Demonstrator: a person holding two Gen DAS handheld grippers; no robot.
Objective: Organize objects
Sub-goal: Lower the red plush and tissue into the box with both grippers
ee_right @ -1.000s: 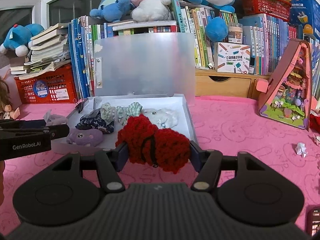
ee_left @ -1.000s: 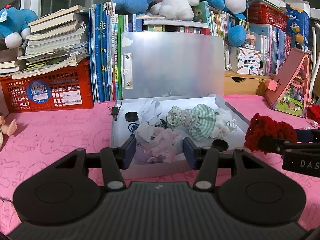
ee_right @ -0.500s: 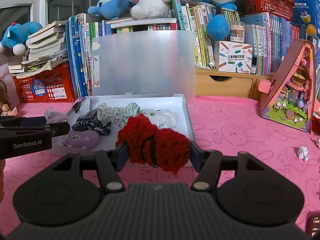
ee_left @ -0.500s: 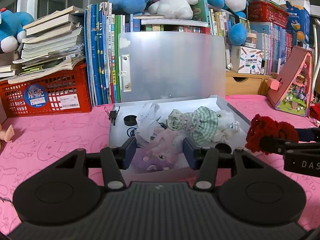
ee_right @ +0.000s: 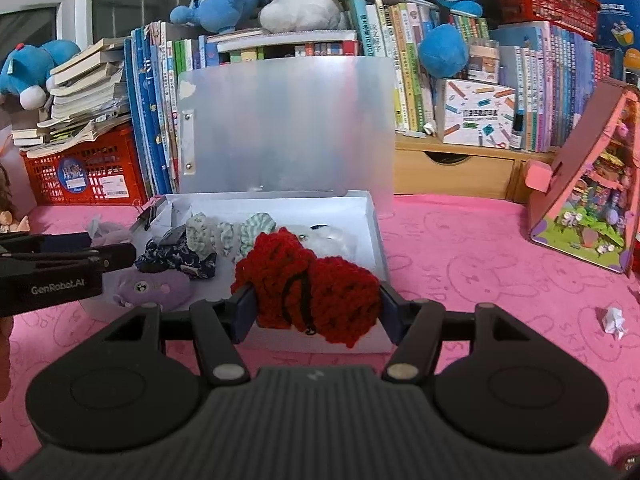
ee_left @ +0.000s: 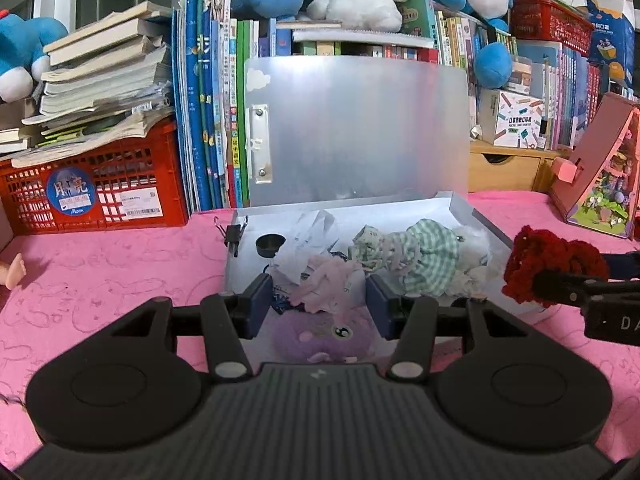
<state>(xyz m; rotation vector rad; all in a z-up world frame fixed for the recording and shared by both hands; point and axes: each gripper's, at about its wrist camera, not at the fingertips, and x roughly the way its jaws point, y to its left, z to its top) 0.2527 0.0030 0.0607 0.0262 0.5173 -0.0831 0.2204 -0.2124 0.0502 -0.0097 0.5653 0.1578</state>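
Observation:
A translucent plastic box [ee_left: 460,208] lies open on the pink cloth, its lid upright. Inside lie a purple plush [ee_left: 324,336], a green checked scrunchie [ee_left: 424,252], crumpled paper [ee_left: 308,236] and a black cap [ee_left: 270,245]. My left gripper [ee_left: 318,304] is open and empty over the box's near edge, above the plush. My right gripper [ee_right: 316,304] is shut on a red knitted scrunchie [ee_right: 308,284], held at the box's near right corner [ee_right: 378,264]. The scrunchie also shows in the left wrist view [ee_left: 548,268].
Books [ee_left: 208,120], a red crate [ee_left: 92,192] with stacked books and plush toys line the back. A pink toy house [ee_right: 588,200] stands at the right. A crumpled paper bit [ee_right: 614,320] lies on the cloth. A binder clip [ee_left: 234,234] sits at the box's left edge.
My left gripper has drawn back a little and risen, so the purple plush now shows below its fingers. My right gripper has moved slightly nearer the box with the red scrunchie.

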